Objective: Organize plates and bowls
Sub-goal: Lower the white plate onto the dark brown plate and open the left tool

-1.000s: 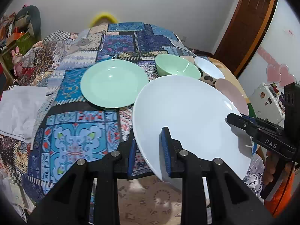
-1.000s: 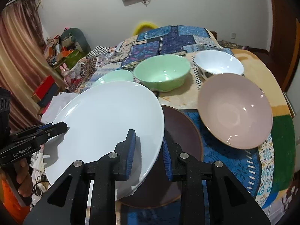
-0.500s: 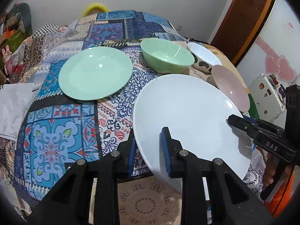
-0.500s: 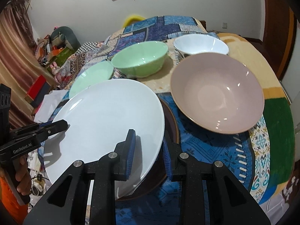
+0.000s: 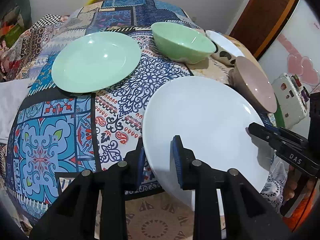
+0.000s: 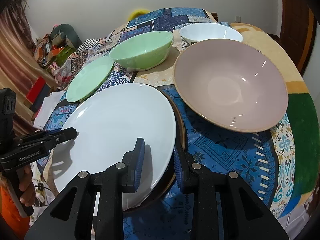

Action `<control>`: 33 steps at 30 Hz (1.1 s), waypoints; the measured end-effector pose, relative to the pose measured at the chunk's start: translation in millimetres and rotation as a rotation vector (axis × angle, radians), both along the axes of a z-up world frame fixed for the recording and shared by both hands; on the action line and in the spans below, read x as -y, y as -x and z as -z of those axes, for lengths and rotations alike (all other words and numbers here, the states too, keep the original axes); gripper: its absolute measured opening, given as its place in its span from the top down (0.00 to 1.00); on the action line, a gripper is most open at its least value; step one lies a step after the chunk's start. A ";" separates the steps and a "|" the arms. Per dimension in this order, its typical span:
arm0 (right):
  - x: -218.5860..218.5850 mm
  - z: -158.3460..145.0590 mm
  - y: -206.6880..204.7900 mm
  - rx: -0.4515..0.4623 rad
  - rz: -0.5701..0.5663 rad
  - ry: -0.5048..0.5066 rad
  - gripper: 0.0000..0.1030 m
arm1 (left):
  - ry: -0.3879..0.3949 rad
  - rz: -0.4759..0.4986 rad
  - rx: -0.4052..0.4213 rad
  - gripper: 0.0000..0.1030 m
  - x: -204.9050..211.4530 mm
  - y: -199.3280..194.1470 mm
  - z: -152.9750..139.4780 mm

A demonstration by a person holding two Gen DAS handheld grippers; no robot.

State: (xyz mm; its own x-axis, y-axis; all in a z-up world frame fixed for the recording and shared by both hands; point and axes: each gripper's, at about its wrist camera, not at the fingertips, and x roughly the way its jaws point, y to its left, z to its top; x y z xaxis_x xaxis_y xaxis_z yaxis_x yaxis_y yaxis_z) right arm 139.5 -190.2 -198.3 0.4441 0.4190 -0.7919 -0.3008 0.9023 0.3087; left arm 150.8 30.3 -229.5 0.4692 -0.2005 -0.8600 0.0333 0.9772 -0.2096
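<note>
A large white plate (image 5: 202,124) is held at both sides, a little above the table. My left gripper (image 5: 158,156) is shut on its left rim, and my right gripper (image 6: 158,160) is shut on its right rim; the plate also shows in the right wrist view (image 6: 116,128). A dark brown plate (image 6: 179,124) lies right under it, mostly hidden. A pink bowl (image 6: 230,84) stands to the right. A green bowl (image 5: 182,42), a green plate (image 5: 94,62) and a white bowl (image 6: 210,32) sit farther back.
The table has a patchwork cloth (image 5: 56,132) with its front edge close to me. A white box (image 5: 290,100) stands off the table at the right. Clutter (image 6: 54,46) lies by the far left wall.
Both grippers have carried the white plate forward and lower over the table. The bowls and green plate now look nearer. The grip on the plate has not changed.
</note>
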 end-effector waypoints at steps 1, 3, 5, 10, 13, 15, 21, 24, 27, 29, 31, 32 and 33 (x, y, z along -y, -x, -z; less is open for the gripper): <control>-0.7 0.4 -0.8 0.001 0.000 0.002 0.75 | -0.007 -0.001 -0.004 0.74 -0.1 -0.3 1.7; -1.3 -0.6 -1.1 0.005 0.001 0.006 0.75 | -0.018 0.000 -0.012 0.74 0.0 -1.7 5.1; -0.8 -1.6 -2.3 0.009 0.005 0.015 0.75 | -0.022 0.002 -0.013 0.74 0.4 -1.9 7.0; 0.9 -3.3 -2.3 0.013 0.014 0.010 0.75 | -0.009 0.005 -0.022 0.74 2.3 -5.4 10.1; -1.1 -3.8 -0.5 0.030 0.007 0.030 0.75 | -0.024 0.007 -0.020 0.74 4.7 -6.6 10.8; -2.4 -4.4 0.6 0.036 0.002 0.040 0.75 | -0.027 0.003 -0.020 0.74 4.6 -6.7 11.2; 0.5 -8.9 1.9 0.053 0.017 0.068 0.73 | -0.042 0.010 -0.014 0.74 5.8 -2.2 8.1; 1.7 -16.9 4.4 0.077 -0.002 0.055 0.73 | -0.041 0.013 -0.004 0.74 5.7 3.4 3.9; -2.5 -24.0 5.9 0.104 -0.009 0.072 0.73 | -0.040 0.007 0.004 0.74 3.9 8.4 -1.2; -4.9 -26.7 5.1 0.105 -0.016 0.067 0.73 | -0.045 0.000 0.014 0.74 2.0 10.2 -5.6; -7.9 -28.7 4.3 0.109 -0.020 0.066 0.73 | -0.049 -0.013 0.038 0.67 -2.1 15.0 -13.8; -10.2 -30.9 3.7 0.115 -0.023 0.064 0.73 | -0.052 -0.019 0.048 0.60 -4.0 16.8 -17.0; -11.6 -32.1 3.0 0.120 -0.022 0.063 0.73 | -0.058 -0.031 0.067 0.56 -8.0 19.6 -22.9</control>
